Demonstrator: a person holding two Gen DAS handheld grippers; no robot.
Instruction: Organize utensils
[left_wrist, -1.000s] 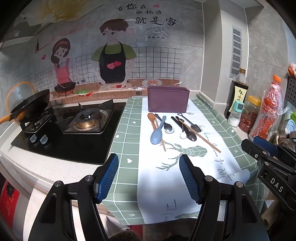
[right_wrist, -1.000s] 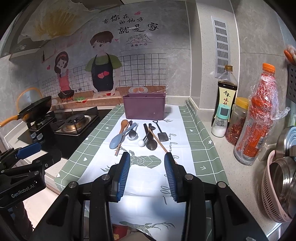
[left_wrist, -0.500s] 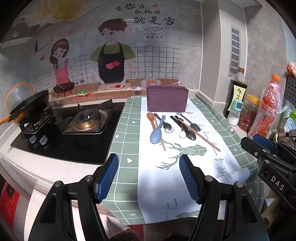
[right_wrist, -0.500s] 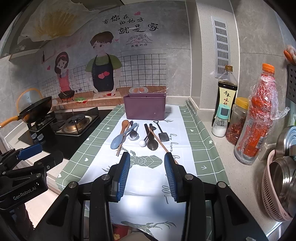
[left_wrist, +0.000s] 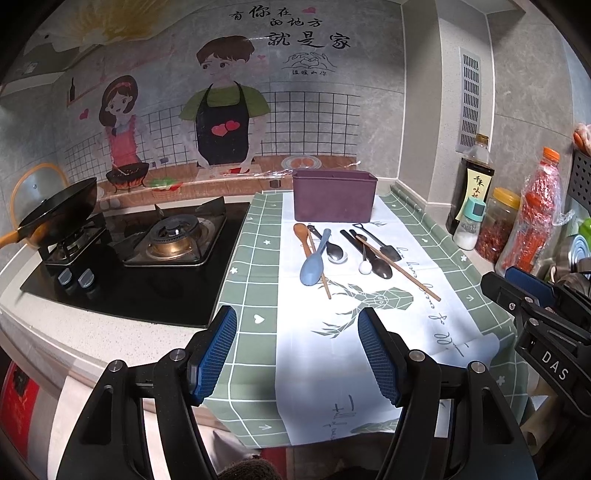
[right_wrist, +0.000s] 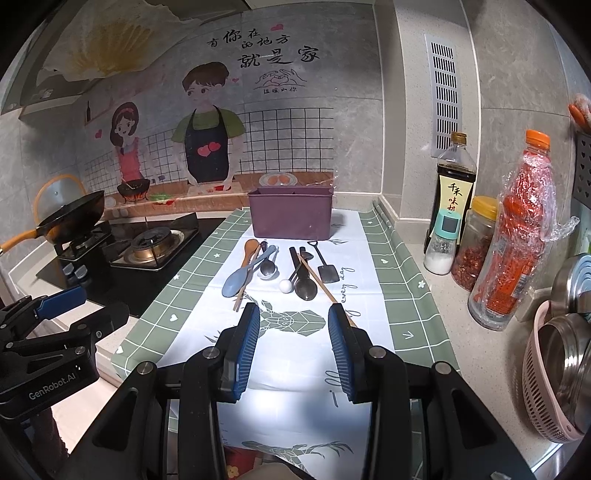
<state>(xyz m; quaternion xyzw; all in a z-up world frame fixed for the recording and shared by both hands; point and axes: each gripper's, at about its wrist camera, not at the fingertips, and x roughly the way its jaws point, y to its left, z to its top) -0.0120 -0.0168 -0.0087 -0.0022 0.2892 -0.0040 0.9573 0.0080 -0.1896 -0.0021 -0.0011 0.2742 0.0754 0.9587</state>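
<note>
Several utensils lie on a white and green mat in front of a purple box: a blue spoon, a wooden spoon, metal spoons, a small white spoon, a black spatula and chopsticks. My left gripper is open and empty, near the counter's front edge. My right gripper is open and empty too, just short of the utensils.
A gas stove with a black wok fills the left of the counter. Bottles and jars stand along the right wall, with a pink basket holding steel bowls beside them.
</note>
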